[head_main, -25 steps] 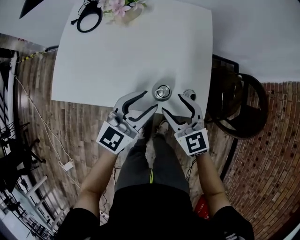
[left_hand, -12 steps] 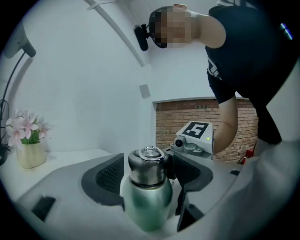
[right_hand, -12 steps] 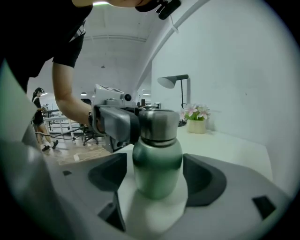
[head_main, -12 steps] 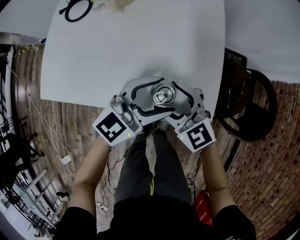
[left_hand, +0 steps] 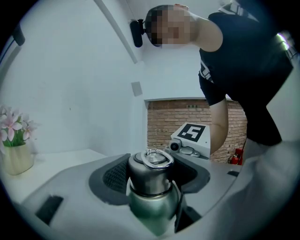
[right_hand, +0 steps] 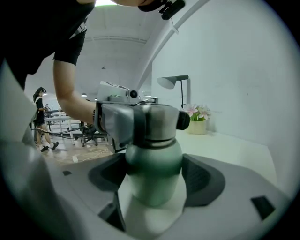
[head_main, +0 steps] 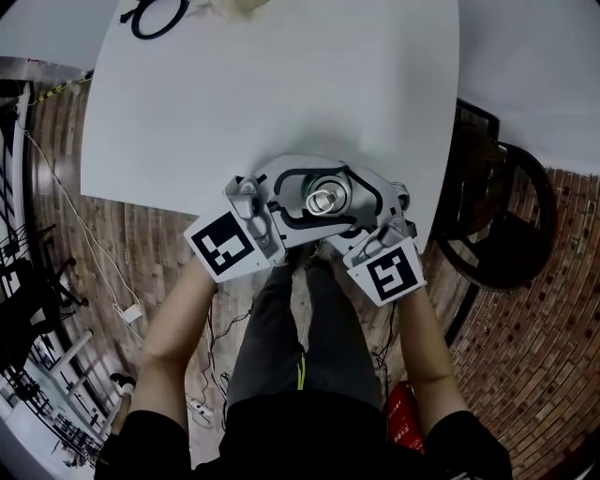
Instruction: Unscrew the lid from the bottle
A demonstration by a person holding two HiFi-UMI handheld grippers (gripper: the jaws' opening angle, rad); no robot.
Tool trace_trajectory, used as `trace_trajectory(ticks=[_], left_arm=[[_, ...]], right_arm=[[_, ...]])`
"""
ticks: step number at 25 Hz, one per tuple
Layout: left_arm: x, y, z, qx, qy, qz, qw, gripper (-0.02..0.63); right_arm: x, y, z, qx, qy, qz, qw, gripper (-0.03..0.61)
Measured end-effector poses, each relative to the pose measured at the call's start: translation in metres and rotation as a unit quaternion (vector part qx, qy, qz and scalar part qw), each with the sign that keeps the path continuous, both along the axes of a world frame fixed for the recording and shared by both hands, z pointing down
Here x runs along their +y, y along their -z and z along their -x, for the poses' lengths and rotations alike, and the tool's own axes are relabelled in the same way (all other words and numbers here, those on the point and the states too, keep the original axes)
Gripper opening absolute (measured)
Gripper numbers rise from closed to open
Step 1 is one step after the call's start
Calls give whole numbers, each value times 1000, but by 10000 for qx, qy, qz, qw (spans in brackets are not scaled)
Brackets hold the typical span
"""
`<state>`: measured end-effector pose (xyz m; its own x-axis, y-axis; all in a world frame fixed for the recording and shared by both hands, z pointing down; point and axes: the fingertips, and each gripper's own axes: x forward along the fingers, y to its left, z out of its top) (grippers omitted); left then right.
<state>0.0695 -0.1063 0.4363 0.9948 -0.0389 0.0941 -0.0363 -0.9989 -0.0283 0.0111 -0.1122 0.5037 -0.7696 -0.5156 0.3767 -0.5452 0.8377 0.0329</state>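
1. The white table (head_main: 281, 84) fills the upper part of the head view above a brick-patterned floor (head_main: 141, 262). A dark chair (head_main: 497, 216) stands off its right side.
2. The person (head_main: 300, 422) stands at the table's near edge, with both arms reaching forward to the two grippers, which meet there.
3. The right gripper (right_hand: 154, 157) has its jaws spread wide — they have just been opening. Its dark pads (right_hand: 204, 180) flank the green body of the bottle (right_hand: 154, 176) without clamping it.
4. The left gripper (left_hand: 151, 164) works higher up. Its jaws have just been closing, and its pads sit against the sides of the lid (left_hand: 150, 178), gripping it.
5. The bottle stands upright on the table close to the near edge, between both grippers.
6. The lid — bare steel, with a ring handle (left_hand: 157, 158) lying flat on top — is still on the bottle.
7. A vase of pink flowers (left_hand: 16, 150) and a black cable loop (head_main: 155, 14) sit at the table's far left corner, well apart from the bottle.
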Motion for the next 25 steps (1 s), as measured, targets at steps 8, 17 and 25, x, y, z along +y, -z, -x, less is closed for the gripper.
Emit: trace_trajectory(ticks=[8, 17, 25], left_arm=[[-13, -5, 7, -64, 2036, 160, 9789, 270], [-24, -2, 13, 76, 3708, -103, 9286, 270], [-23, -3, 12, 28, 3561, -19, 9344, 270]], right_arm=[[0, 1, -1, -49, -190, -35, 9998, 344], [0, 1, -1, -117, -276, -56, 9995, 344], [-1, 0, -1, -115, -291, -59, 9995, 344]])
